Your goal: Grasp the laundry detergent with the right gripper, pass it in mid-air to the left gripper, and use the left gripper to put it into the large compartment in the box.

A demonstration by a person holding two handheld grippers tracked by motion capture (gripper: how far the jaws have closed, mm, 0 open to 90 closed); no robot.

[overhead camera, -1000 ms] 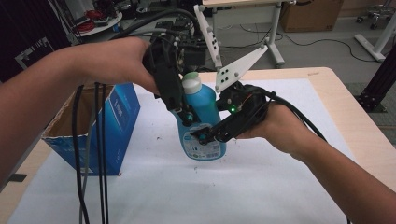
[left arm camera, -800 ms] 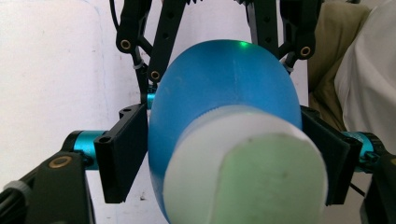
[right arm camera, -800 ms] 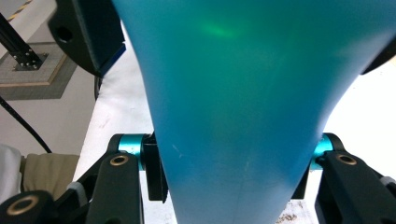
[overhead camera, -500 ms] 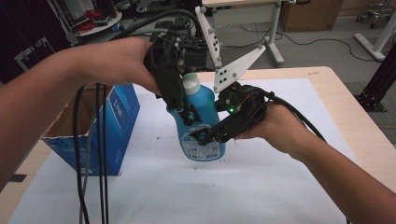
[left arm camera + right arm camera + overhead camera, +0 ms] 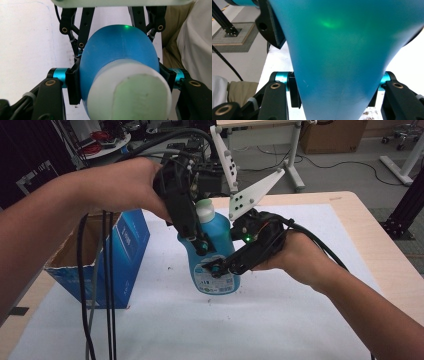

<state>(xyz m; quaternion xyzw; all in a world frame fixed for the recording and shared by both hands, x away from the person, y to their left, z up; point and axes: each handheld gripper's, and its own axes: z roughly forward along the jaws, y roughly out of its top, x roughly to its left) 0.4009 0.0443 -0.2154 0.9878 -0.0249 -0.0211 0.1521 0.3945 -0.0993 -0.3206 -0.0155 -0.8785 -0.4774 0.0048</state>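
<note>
A blue bottle [image 5: 220, 232] with a white cap [image 5: 205, 210] stands upright on the white sheet, held from two sides. My left gripper [image 5: 200, 245] reaches down from above. Its jaws have just been closing, and its pads [image 5: 73, 85] now press on the bottle's shoulder [image 5: 120, 47] just under the cap [image 5: 130, 95]. My right gripper [image 5: 215, 267] comes in from the right and is shut on the lower body, over the label. In the right gripper view, my right gripper [image 5: 334, 90] clamps the blue body [image 5: 342, 50] between both pads.
An open blue cardboard box [image 5: 125, 250] stands to the left of the bottle, with black cables [image 5: 107, 285] hanging in front of it. A white sheet [image 5: 280, 320] covers the wooden table [image 5: 390, 255]. Desks and equipment stand behind the table.
The left gripper's jaws have drawn in against the bottle's shoulder. Both hands and the bottle have stayed where they were.
</note>
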